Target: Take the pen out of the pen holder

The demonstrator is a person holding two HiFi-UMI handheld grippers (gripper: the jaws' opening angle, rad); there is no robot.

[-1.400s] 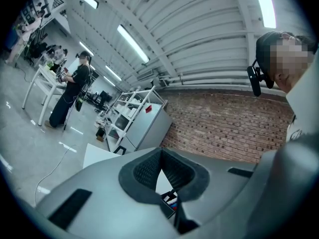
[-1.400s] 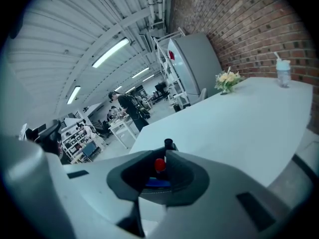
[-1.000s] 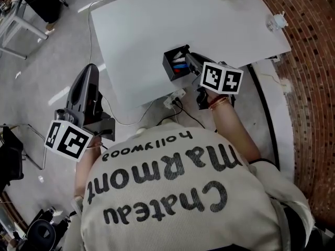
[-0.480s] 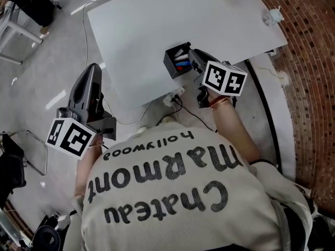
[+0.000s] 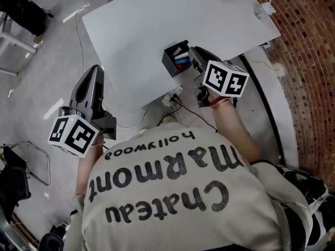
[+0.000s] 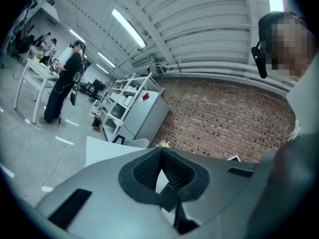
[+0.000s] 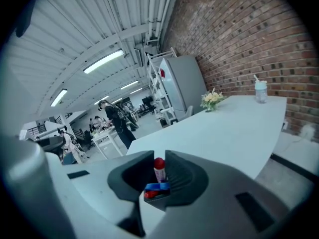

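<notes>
Since a second ago the right tongs (image 7: 158, 158) have drawn a little up and back from the pen holder (image 5: 172, 61), while the left tongs (image 6: 160, 156) have sunk slightly beside the tabletop (image 5: 136, 30), and the whole scene has slid in the head view because the head turned. Now the right tongs stand about half closed and their pads press on a white pen with a red cap (image 7: 159, 171), which stands upright between them. Its lower end is still down among the blue and red pens (image 7: 155, 189) of the holder, so I judge that the grip is done and the pull has only started; the pen must still be lifted until it is clear of the holder. The left tongs are closed tip to tip with nothing between them, and they hang over the floor at the left of the head view, well apart from the holder. The tabletop is white and almost bare: the black holder stands near its lower edge, a small bunch of flowers (image 7: 212, 99) and a cup with a straw (image 7: 259, 89) stand far away from it. A brick wall (image 7: 239, 39) runs along the right side of the frame, the floor (image 5: 42, 77) is grey with a cable on it, and people work at other desks in the background.
</notes>
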